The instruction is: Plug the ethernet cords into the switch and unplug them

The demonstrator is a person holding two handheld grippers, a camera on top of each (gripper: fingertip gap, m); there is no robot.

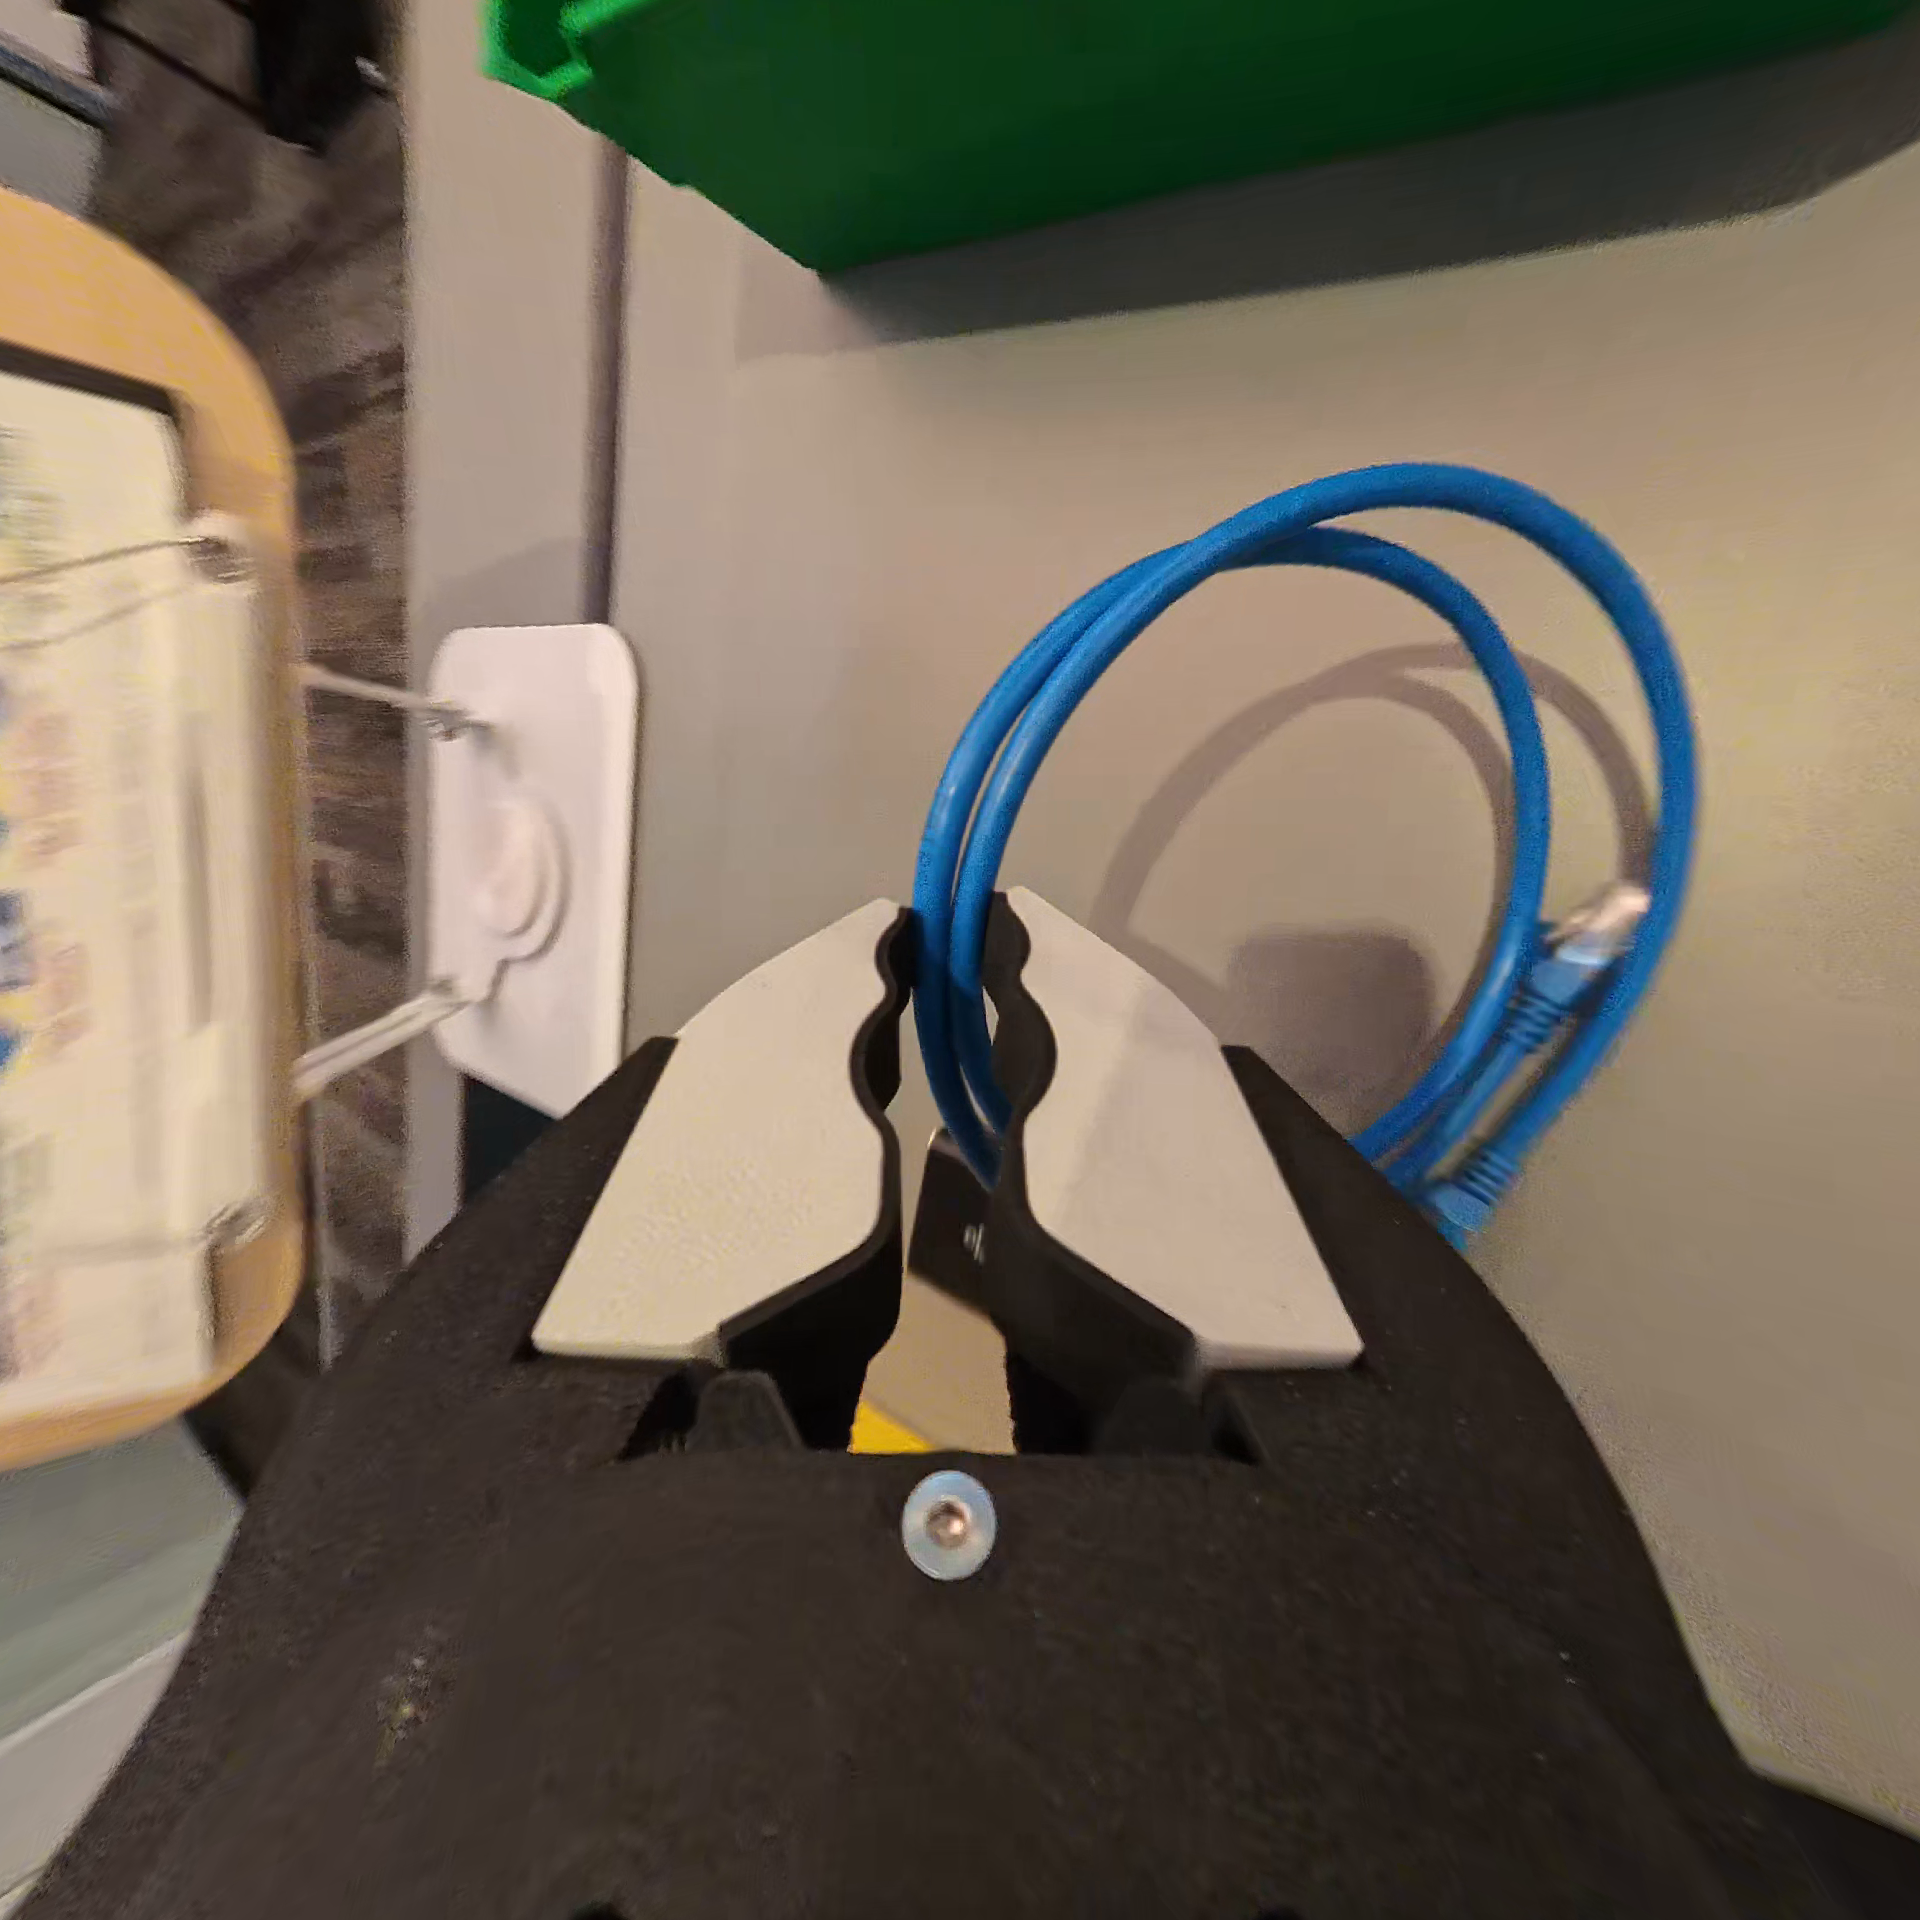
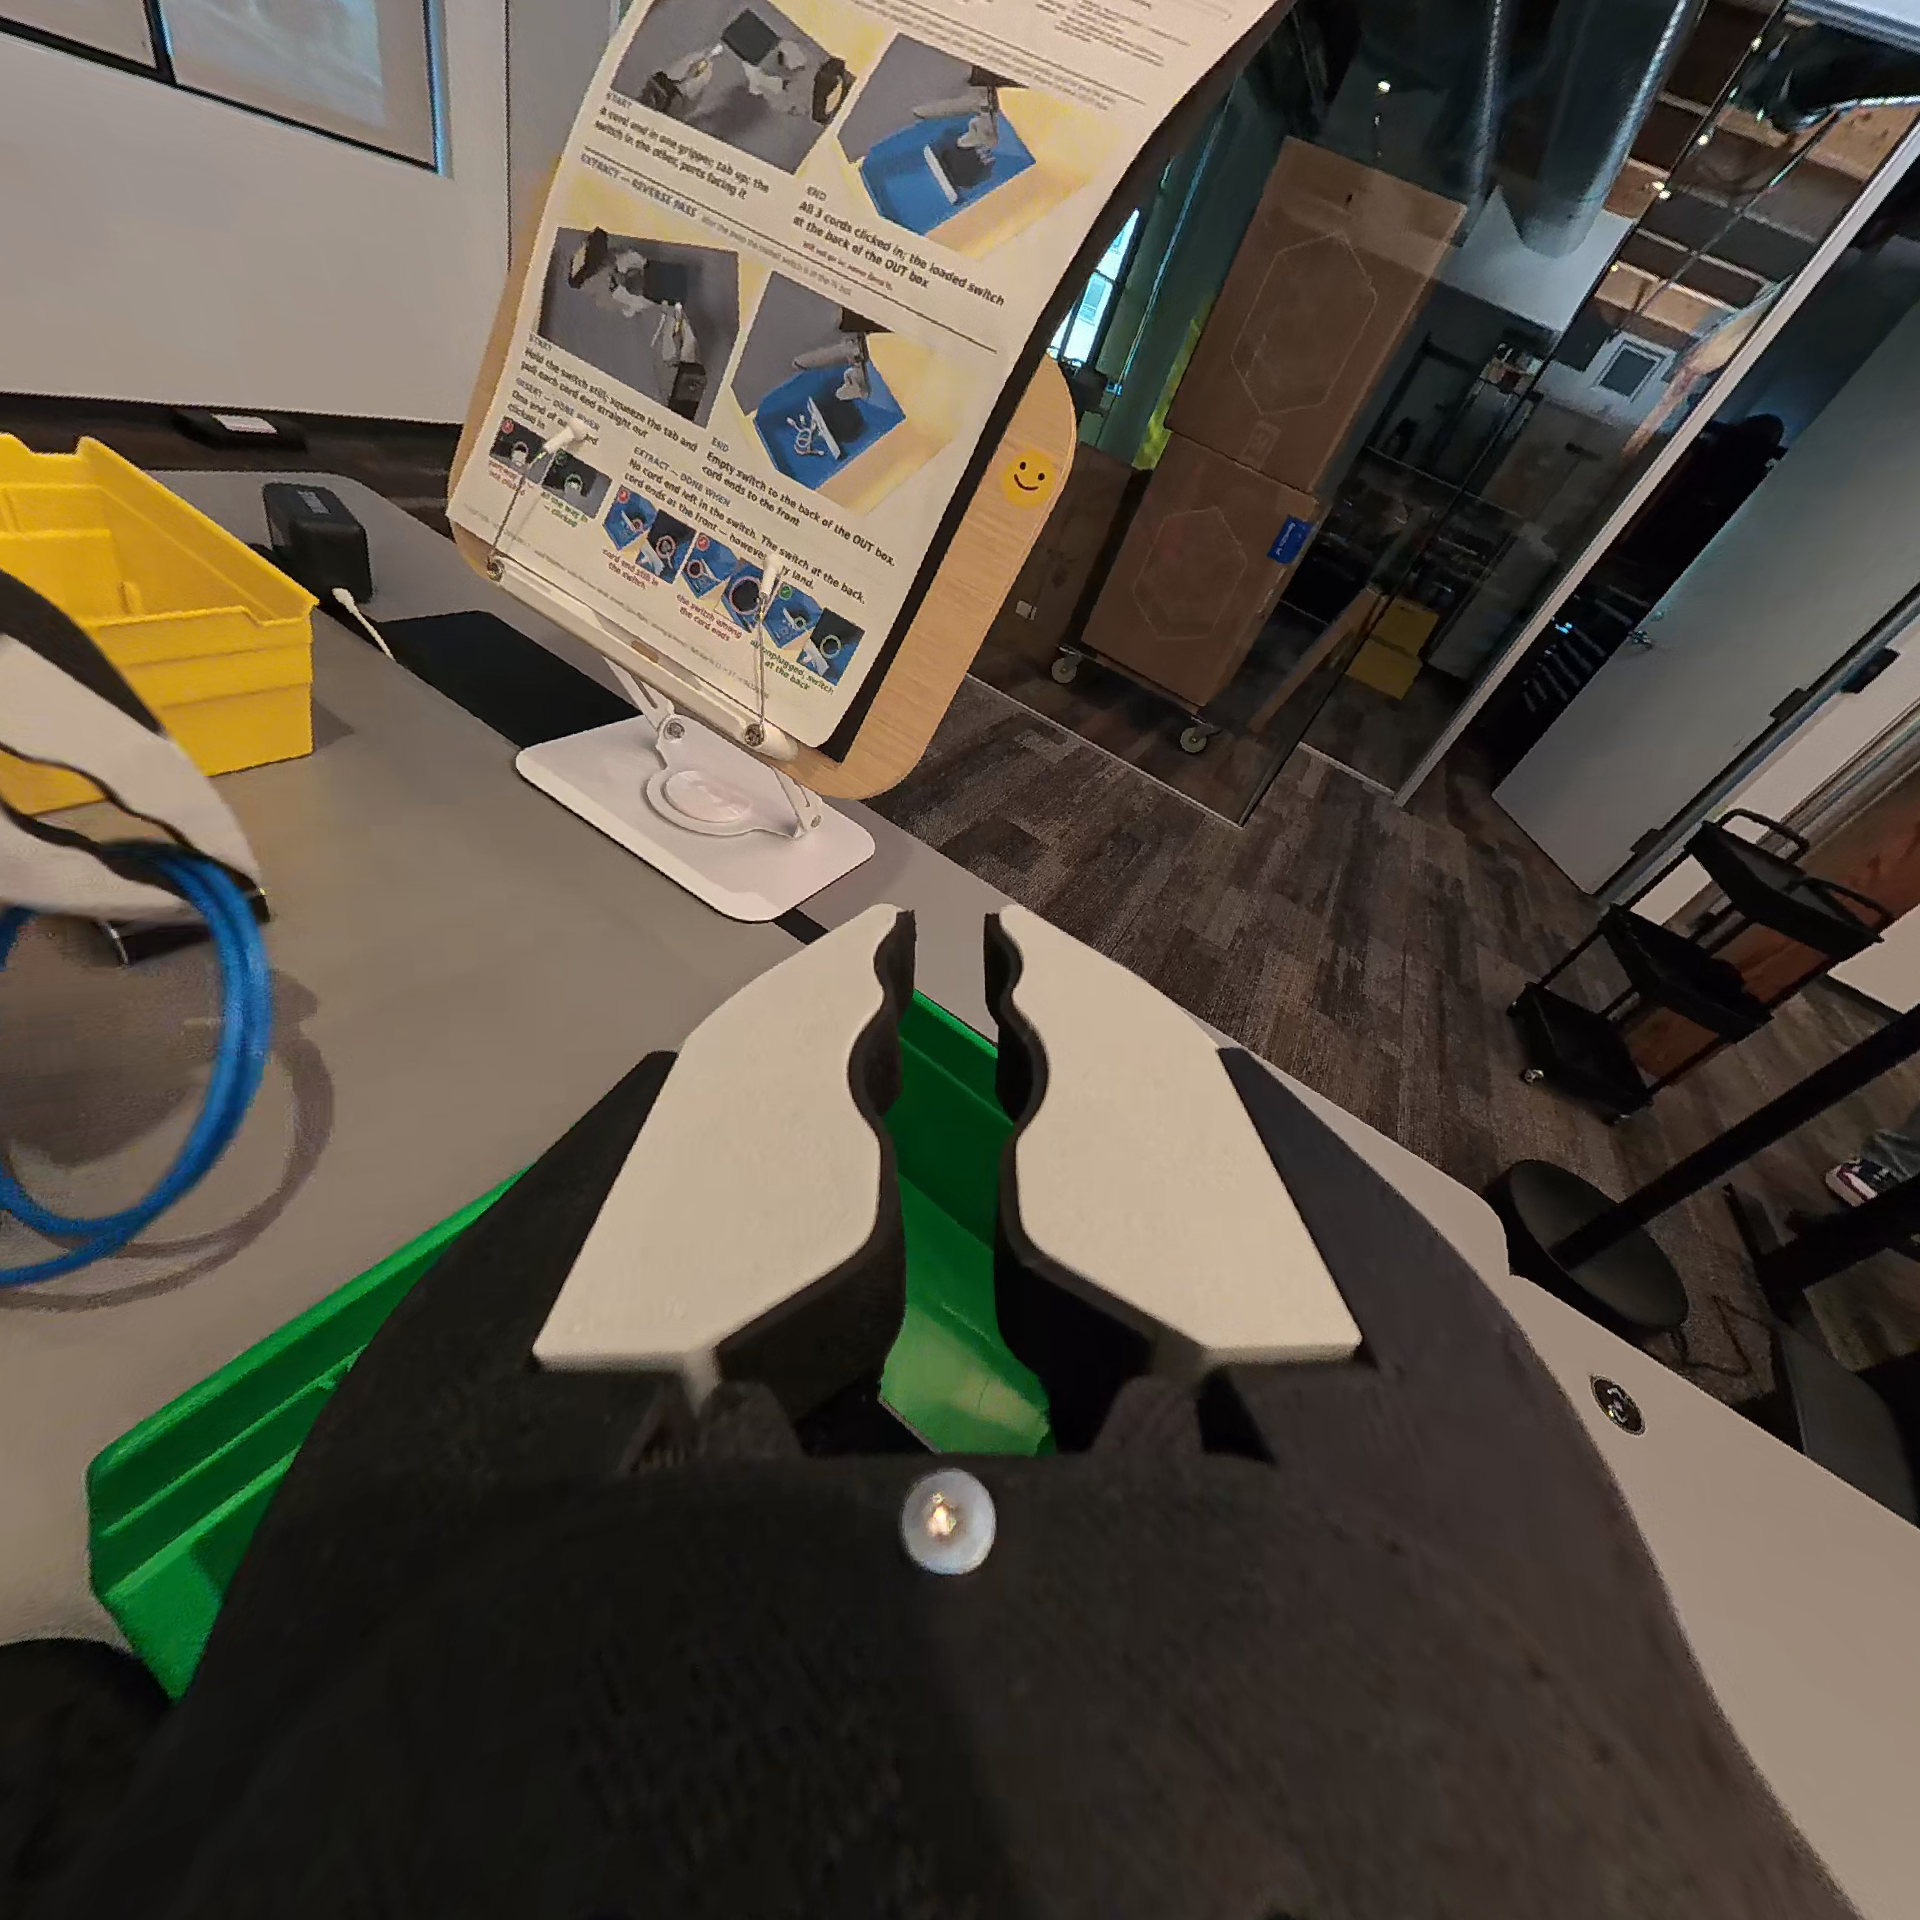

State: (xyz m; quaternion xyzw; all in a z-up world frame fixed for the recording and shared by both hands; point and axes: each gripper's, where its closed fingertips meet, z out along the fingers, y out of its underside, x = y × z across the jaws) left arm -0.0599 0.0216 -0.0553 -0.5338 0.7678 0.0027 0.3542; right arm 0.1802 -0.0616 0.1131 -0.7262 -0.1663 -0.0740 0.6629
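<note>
your left gripper (image 1: 951, 914) is clamped on the looped blue cord (image 1: 1299, 540) above the grey table (image 1: 1351, 416). your right gripper (image 2: 948, 925) is apart and empty over the green bin (image 2: 260, 1382). grab near the plug (image 1: 1590, 935).

Two grippers are counted: the left gripper (image 1: 954, 914), closed on a blue ethernet cord (image 1: 1351, 540), and the right gripper (image 2: 950, 925), with nothing between its parted fingers. One coiled cord is seen, wound in two loops, and two plug ends (image 1: 1590, 935) are counted at its right. One green bin (image 2: 945, 1195) is seen near the right gripper, and one yellow bin (image 2: 187, 623) at the far left. One instruction sheet (image 2: 790, 343) on one white stand (image 2: 707, 821) is found on the one grey counter (image 2: 468, 987). Two stacked cardboard boxes (image 2: 1309, 312) and one black cart (image 2: 1704, 977) are counted on the floor beyond.
</note>
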